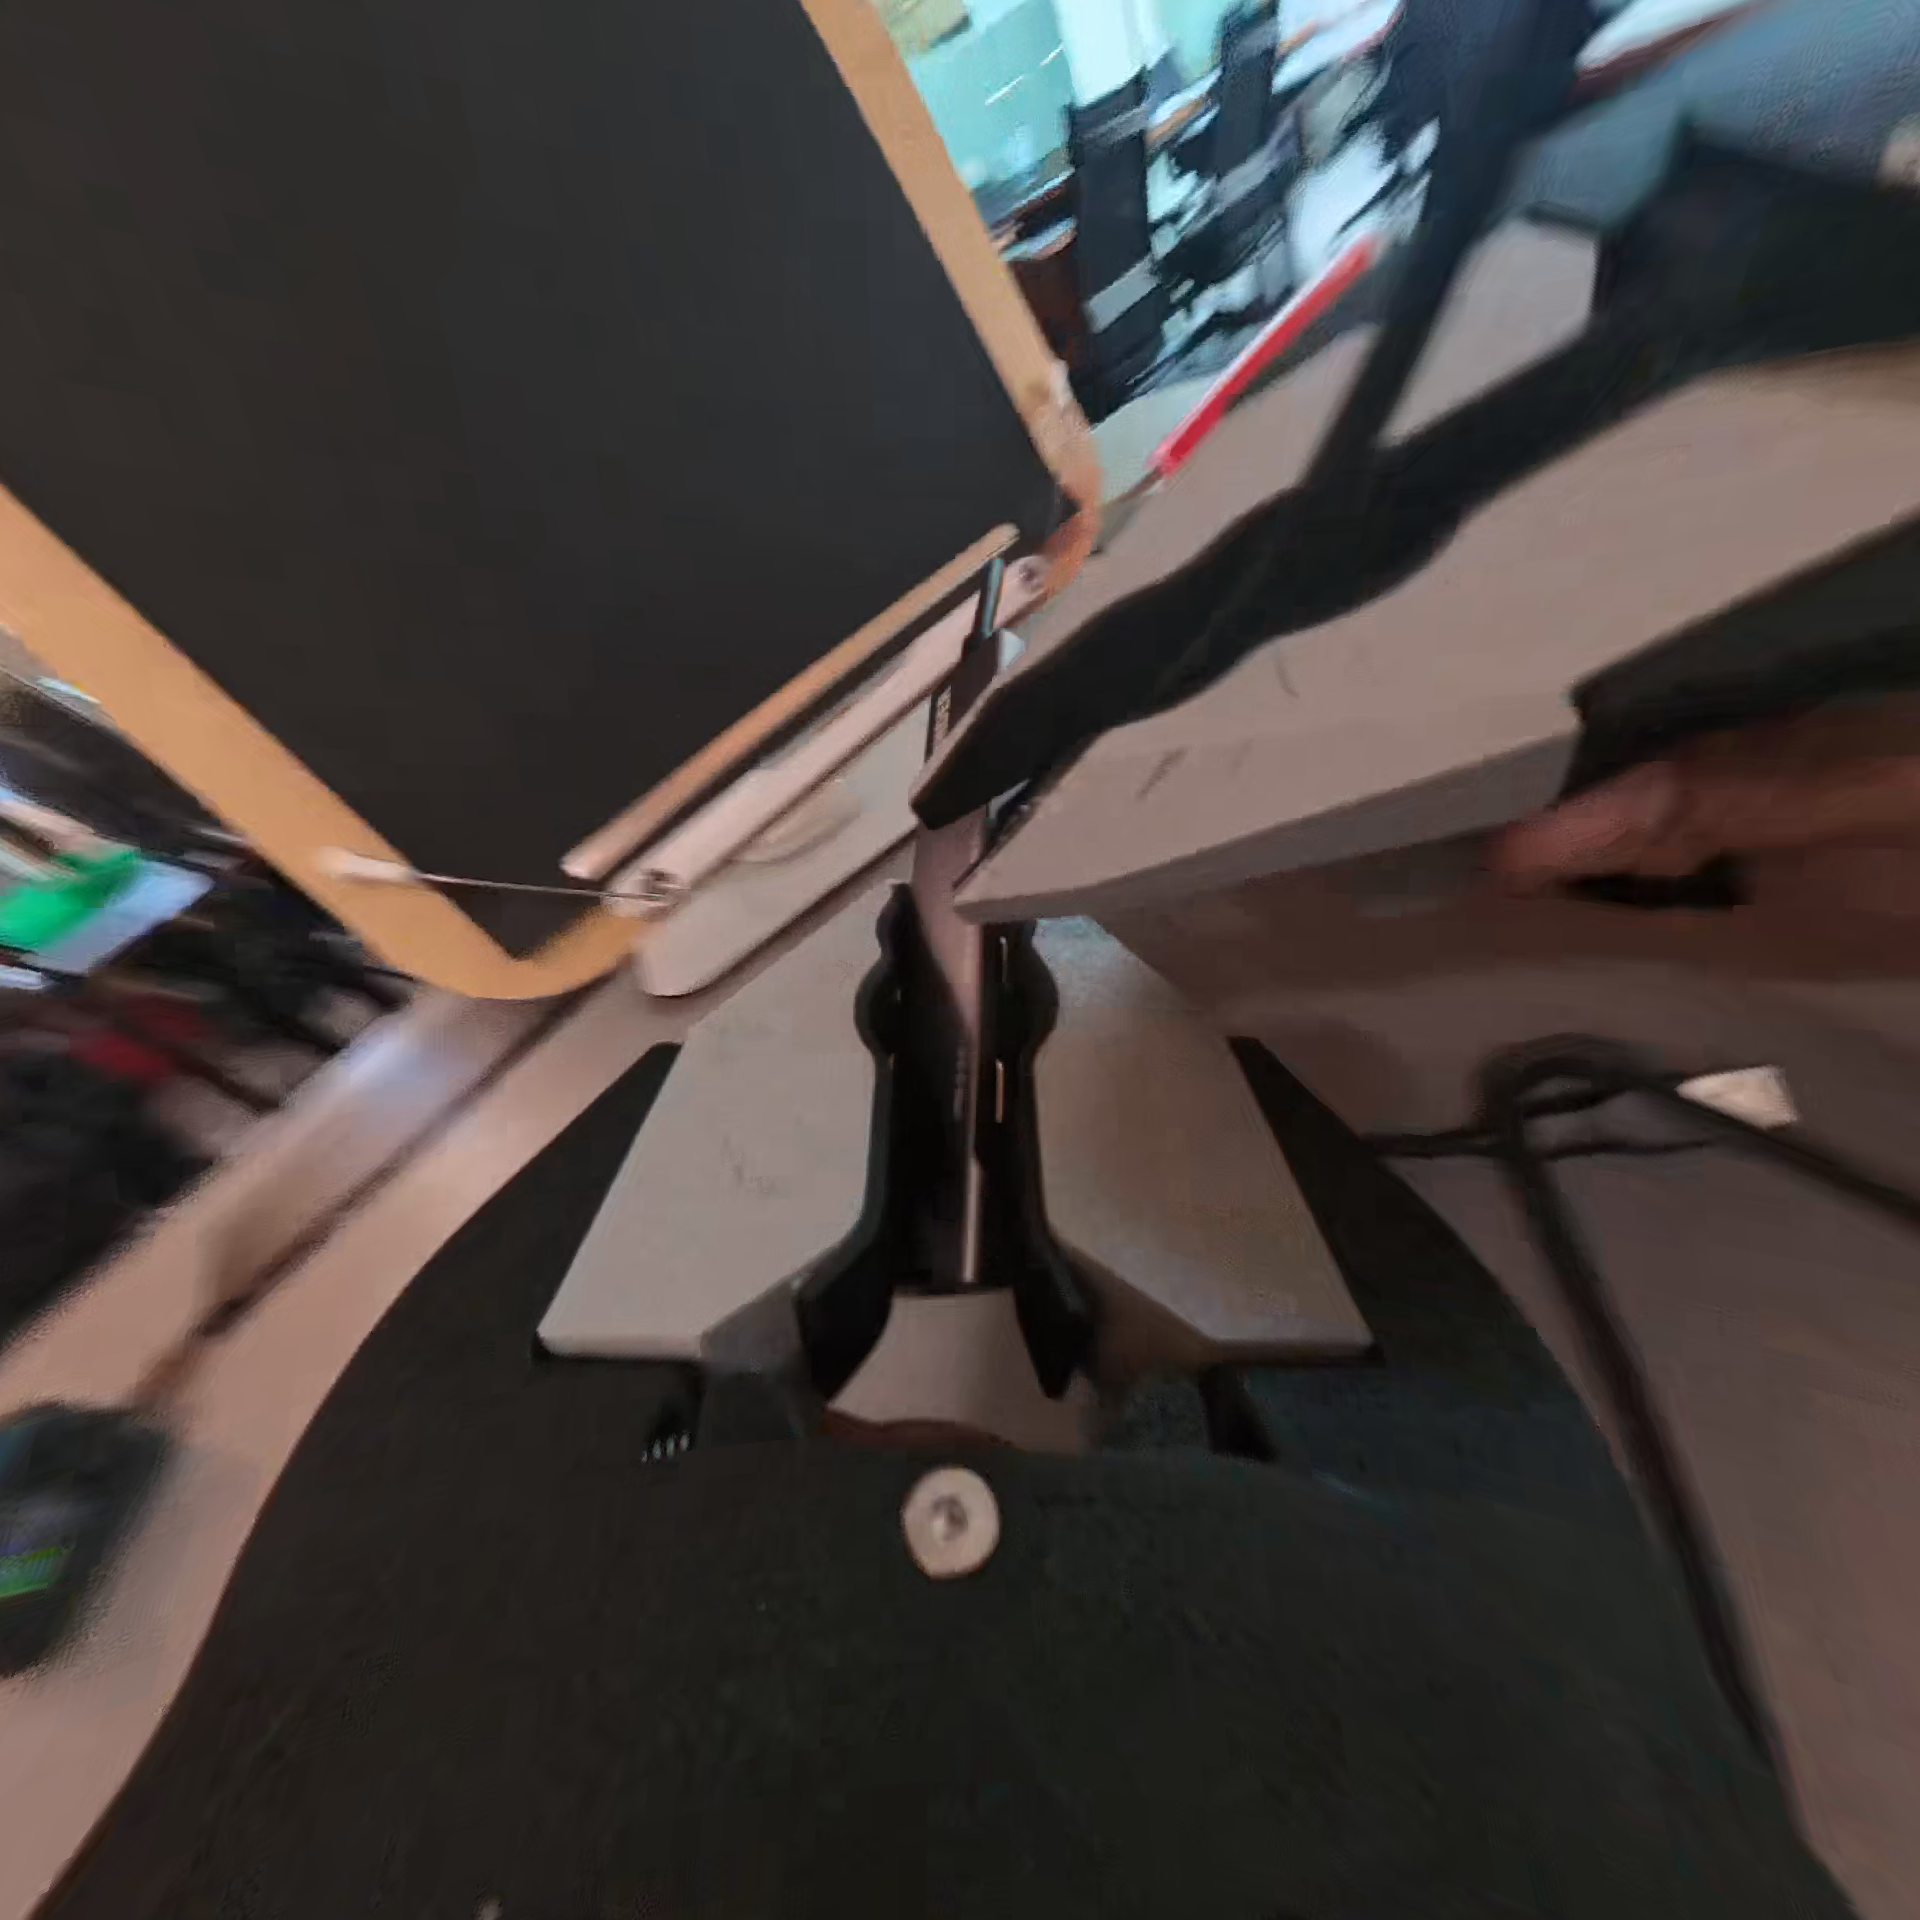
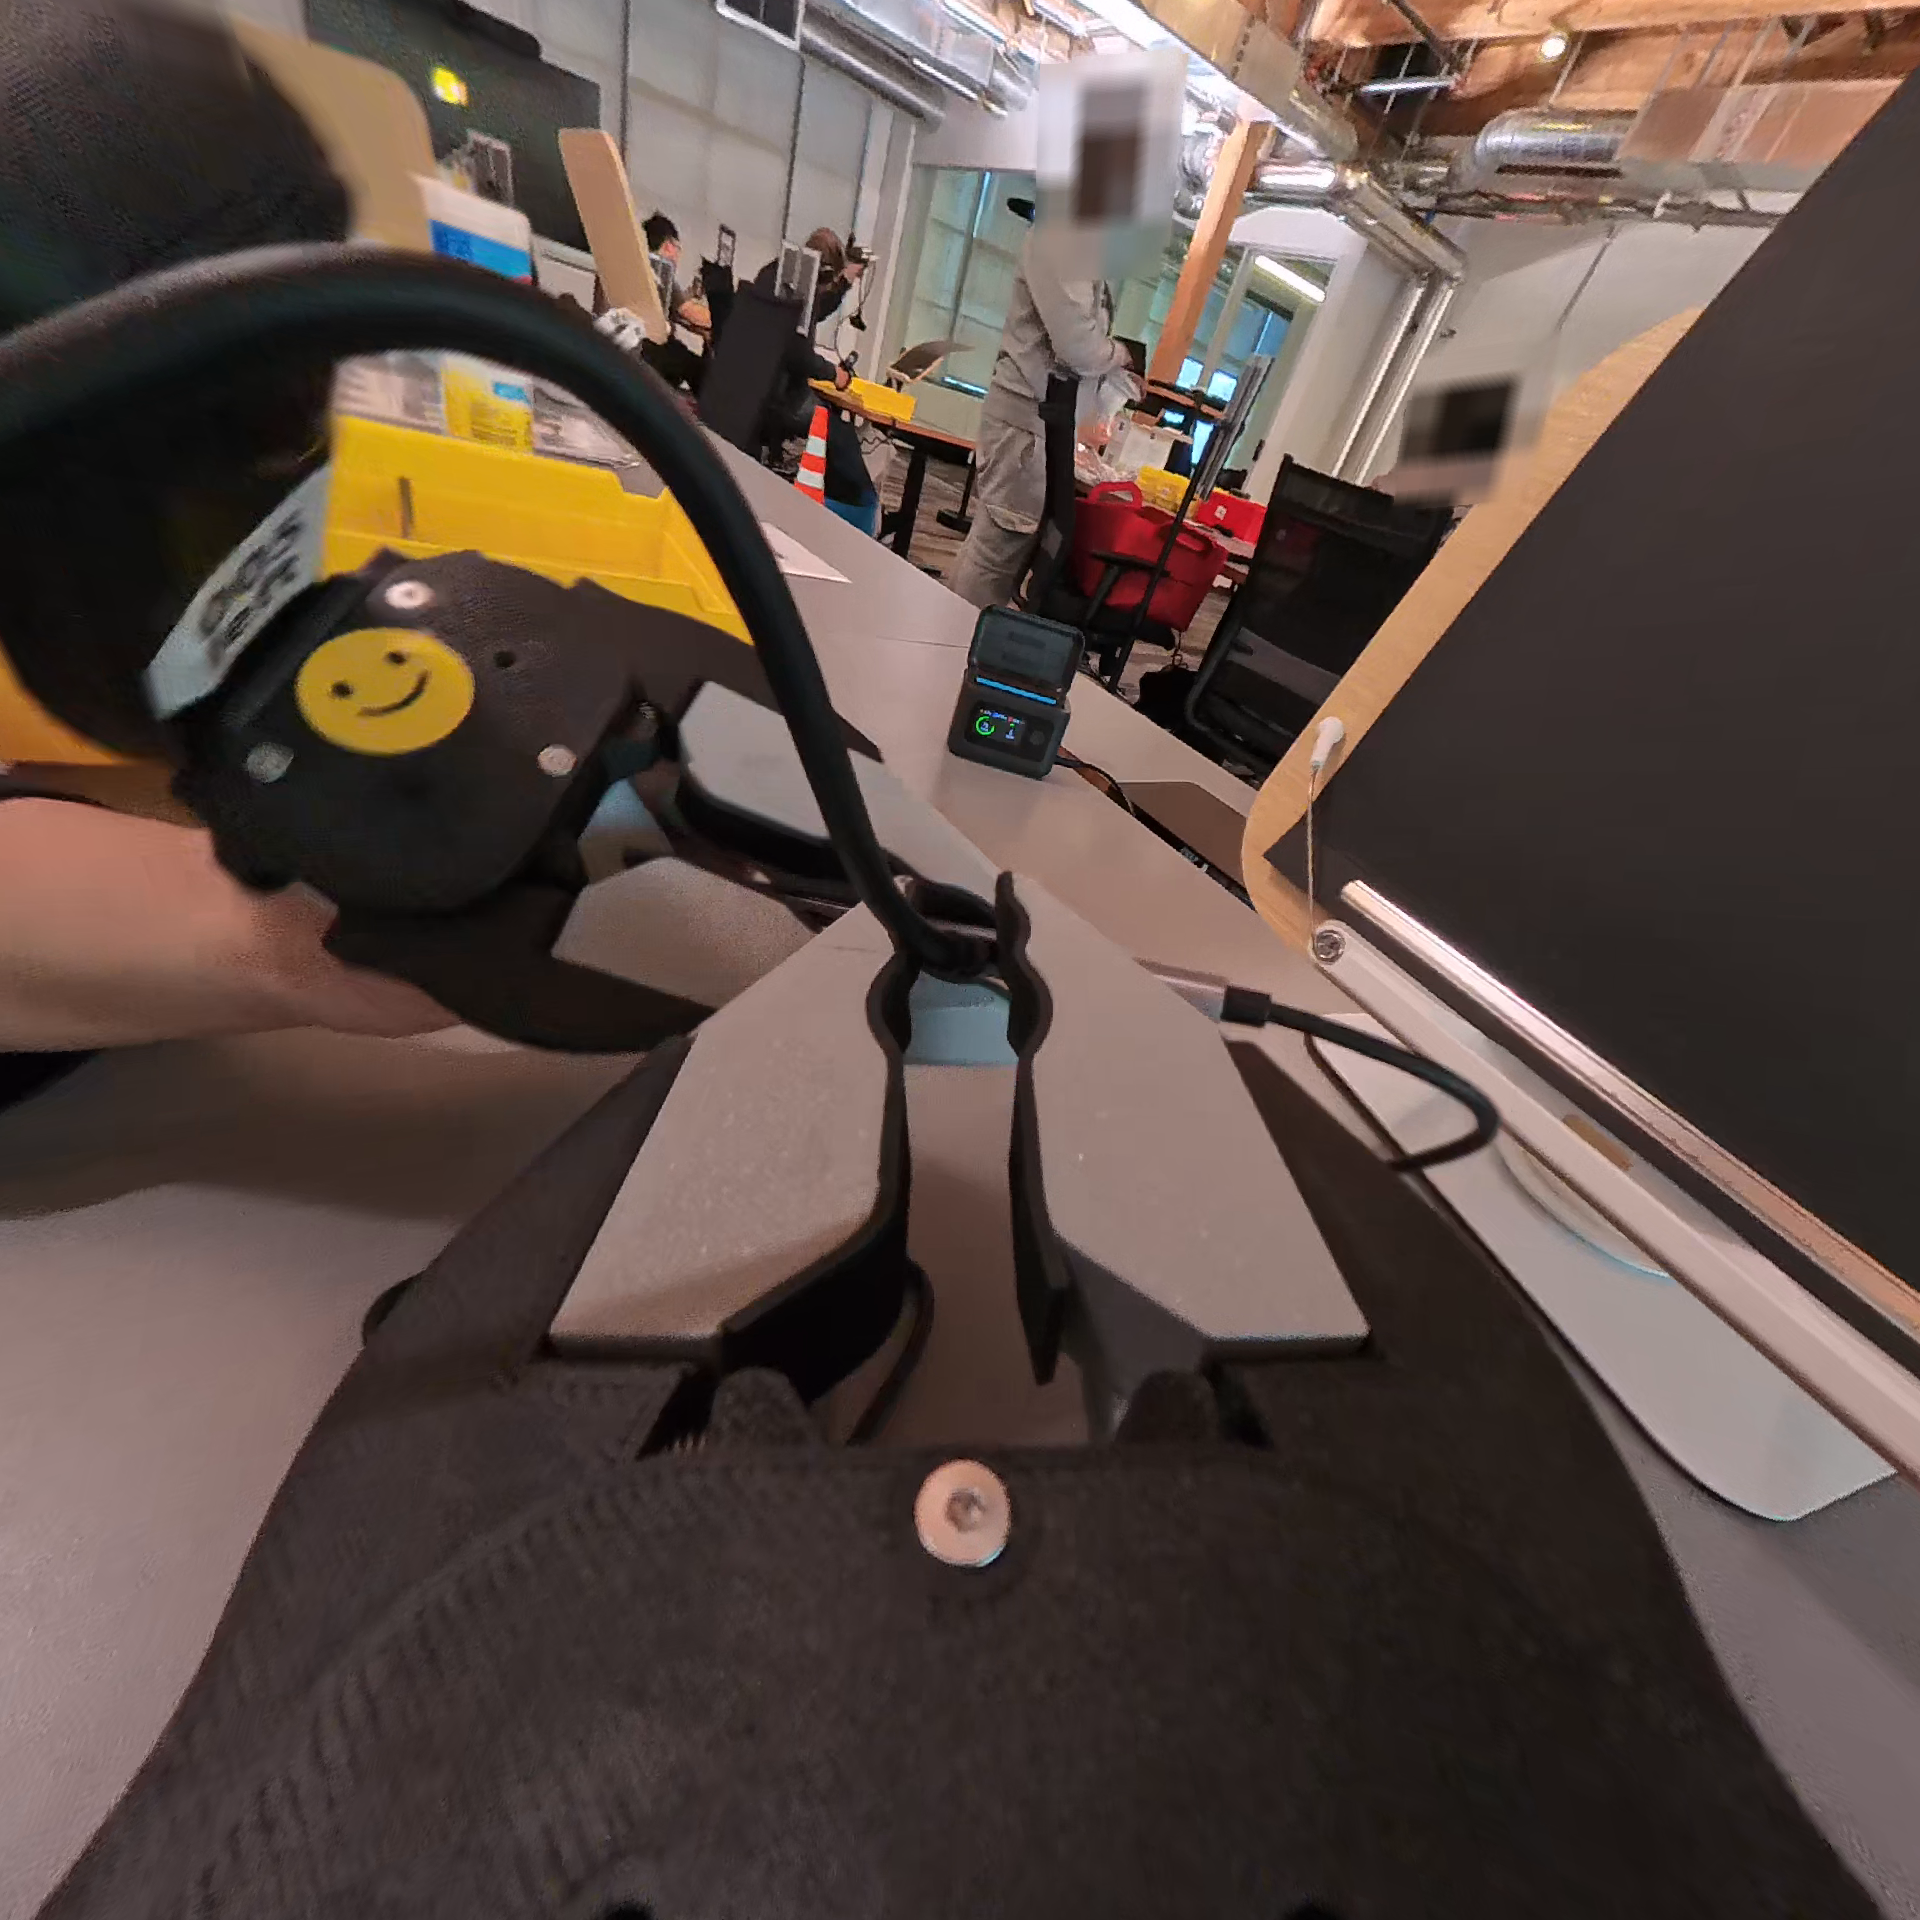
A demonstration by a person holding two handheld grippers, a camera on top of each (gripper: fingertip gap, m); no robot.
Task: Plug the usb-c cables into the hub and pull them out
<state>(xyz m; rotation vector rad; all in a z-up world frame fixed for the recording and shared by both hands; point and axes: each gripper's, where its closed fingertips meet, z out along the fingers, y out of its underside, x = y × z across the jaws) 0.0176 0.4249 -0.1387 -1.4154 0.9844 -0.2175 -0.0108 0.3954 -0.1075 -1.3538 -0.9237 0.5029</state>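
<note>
In the left wrist view my left gripper [image 1: 956,935] is shut on a slim dark grey hub [image 1: 961,1143] that stands on edge between its pads and reaches forward. My right gripper [image 1: 971,821] comes in from the right and meets the hub's far part; this view is blurred. In the right wrist view my right gripper [image 2: 956,966] is shut on the end of a thick black usb-c cable [image 2: 748,540] that arcs up and to the left. My left gripper [image 2: 831,894], with a yellow smiley sticker, comes in from the left. A second black usb-c cable [image 2: 1382,1049] lies loose on the table, plug free.
A black panel with a wooden edge [image 2: 1621,790] on a white base [image 2: 1662,1382] stands close on the right. A small black device with a lit screen [image 2: 1013,717] sits further back on the grey table [image 2: 208,1299]. Yellow bins [image 2: 520,520] stand at the left. People work in the background.
</note>
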